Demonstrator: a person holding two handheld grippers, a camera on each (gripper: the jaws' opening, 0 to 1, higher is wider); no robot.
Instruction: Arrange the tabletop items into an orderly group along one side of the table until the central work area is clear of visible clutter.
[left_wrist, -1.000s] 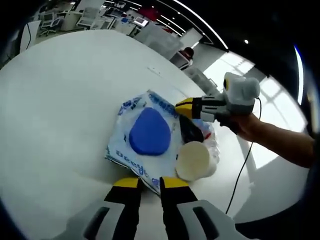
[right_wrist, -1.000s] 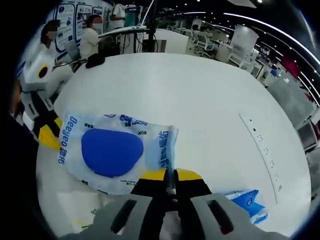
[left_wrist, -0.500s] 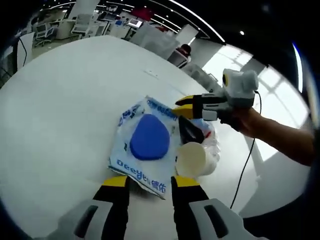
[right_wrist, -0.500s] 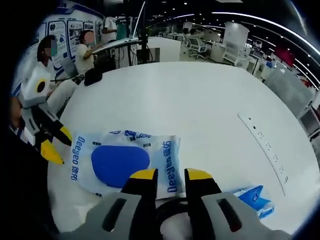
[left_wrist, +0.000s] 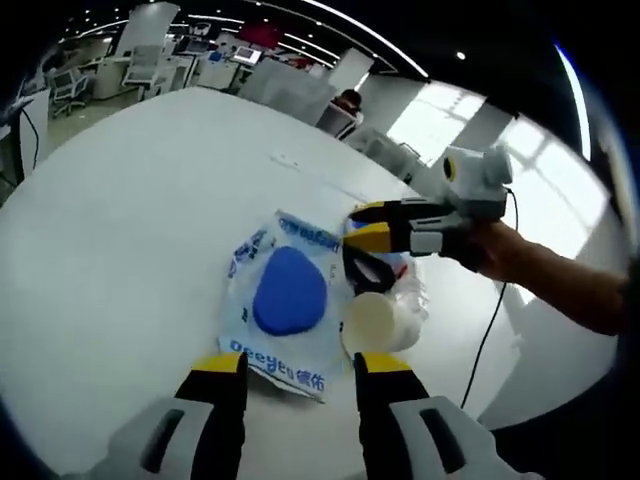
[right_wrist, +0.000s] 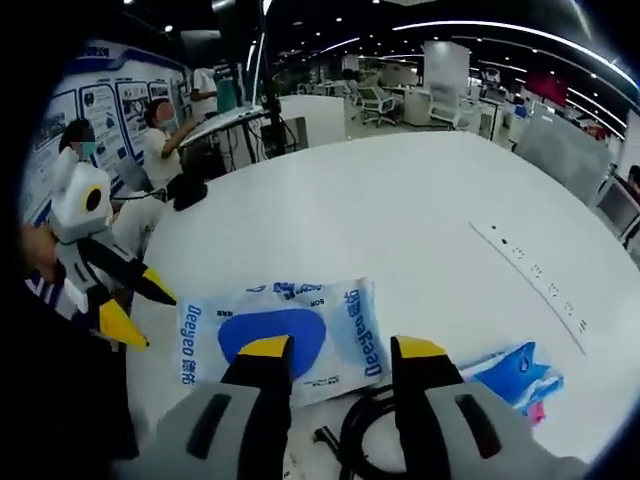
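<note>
Both pairs of jaws stand apart with nothing between them. In the left gripper view the left gripper (left_wrist: 292, 362) hovers just short of the near edge of the wet-wipes pack (left_wrist: 285, 300), white plastic with a blue lid, lying flat on the white table (left_wrist: 110, 230). To its right sit a pale cup (left_wrist: 375, 325) on its side and some clear plastic wrapping (left_wrist: 415, 290), touching the pack's edge, with the right gripper (left_wrist: 370, 225) poised above them. In the right gripper view the left gripper (right_wrist: 135, 310) shows at far left, the pack (right_wrist: 280, 335) lies just beyond the right gripper (right_wrist: 333, 348), a black cord (right_wrist: 365, 440) curls below, and a blue tissue packet (right_wrist: 510, 370) lies to the right. The items look gathered already; I judge the grouping step is near done, and the next move calls for nudging the strays flush.
</note>
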